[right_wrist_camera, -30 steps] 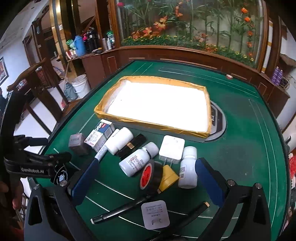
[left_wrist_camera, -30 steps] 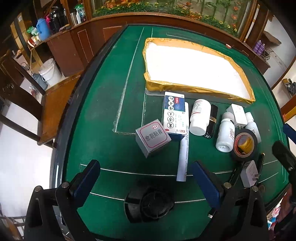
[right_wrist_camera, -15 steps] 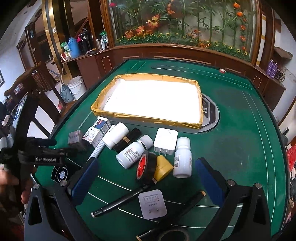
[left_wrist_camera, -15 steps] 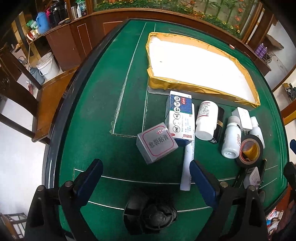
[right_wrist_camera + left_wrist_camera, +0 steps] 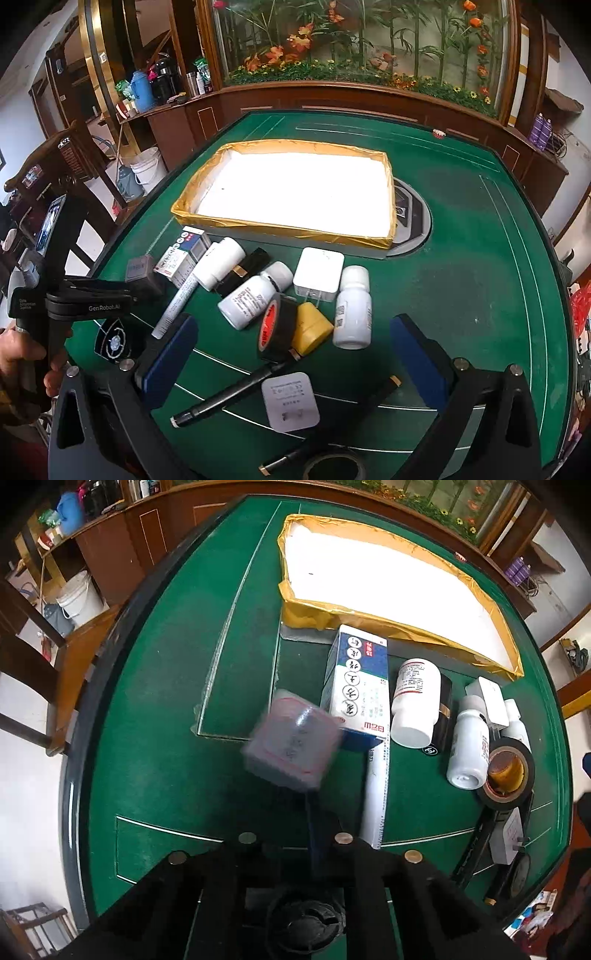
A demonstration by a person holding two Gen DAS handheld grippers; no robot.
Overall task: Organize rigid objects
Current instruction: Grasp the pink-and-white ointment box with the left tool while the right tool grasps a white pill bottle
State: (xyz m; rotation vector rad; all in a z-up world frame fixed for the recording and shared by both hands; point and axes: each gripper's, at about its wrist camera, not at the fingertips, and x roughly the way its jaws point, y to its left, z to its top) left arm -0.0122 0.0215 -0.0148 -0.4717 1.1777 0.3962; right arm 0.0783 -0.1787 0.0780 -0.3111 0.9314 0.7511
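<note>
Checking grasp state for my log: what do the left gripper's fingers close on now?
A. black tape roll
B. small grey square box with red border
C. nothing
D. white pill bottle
B: the left gripper is clamped on the small grey square box, blurred at its fingertips in the left wrist view.

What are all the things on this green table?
table: one, green, under everything
tray: one, yellow rim, far side
grey box: one, grey, left gripper holds it
medicine box: one, blue-white, beside grey box
bottles: three, white, middle
case: one, black, between bottles
tube: one, white, left of middle
chargers: two, white, middle and near
tape rolls: two, black, middle and near edge
block: one, yellow, touching tape
pens: two, black, near side
left gripper: one, black, shut on grey box
right gripper: one, blue pads, open
</note>
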